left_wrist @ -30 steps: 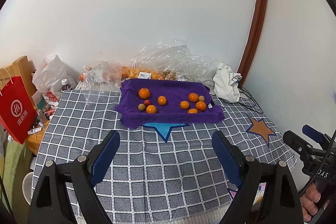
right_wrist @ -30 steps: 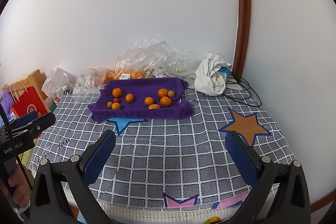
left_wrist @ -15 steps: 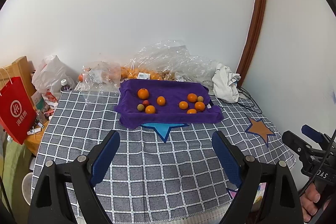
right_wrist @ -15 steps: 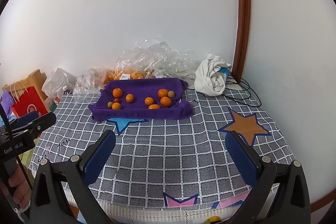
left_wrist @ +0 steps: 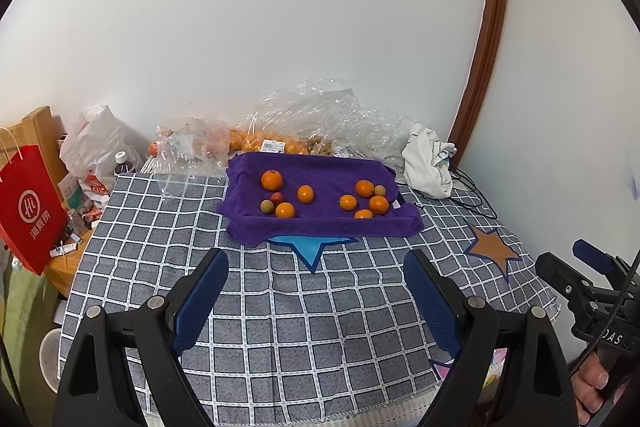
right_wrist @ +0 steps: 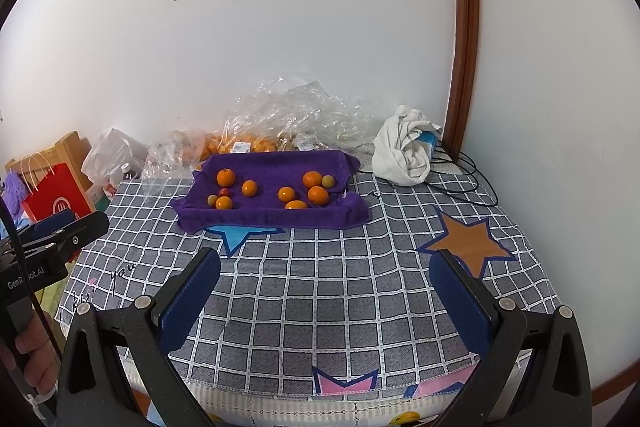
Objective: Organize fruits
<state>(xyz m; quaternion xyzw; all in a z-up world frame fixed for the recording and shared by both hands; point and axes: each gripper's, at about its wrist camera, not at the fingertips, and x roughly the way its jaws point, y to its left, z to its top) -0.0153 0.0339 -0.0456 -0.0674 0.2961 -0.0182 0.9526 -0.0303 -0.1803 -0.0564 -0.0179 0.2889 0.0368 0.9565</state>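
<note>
A purple towel-lined tray (left_wrist: 320, 227) (right_wrist: 272, 217) sits at the far side of the checked tablecloth. It holds several oranges (left_wrist: 272, 180) (right_wrist: 226, 177), a small red fruit (left_wrist: 276, 197) (right_wrist: 224, 192) and two small green-brown fruits (left_wrist: 267, 205) (right_wrist: 328, 181). My left gripper (left_wrist: 316, 267) is open and empty, well short of the tray. My right gripper (right_wrist: 326, 267) is open and empty, also short of the tray. Each gripper shows at the edge of the other's view.
Clear plastic bags of oranges (left_wrist: 304, 131) (right_wrist: 280, 123) lie behind the tray against the wall. A white cloth (left_wrist: 428, 163) (right_wrist: 404, 151) and black cables (right_wrist: 460, 179) lie at the far right. A red paper bag (left_wrist: 28, 207) and clutter stand off the table's left.
Both grippers have shifted very slightly; the scene sits a touch higher in view. No fruit has moved.
</note>
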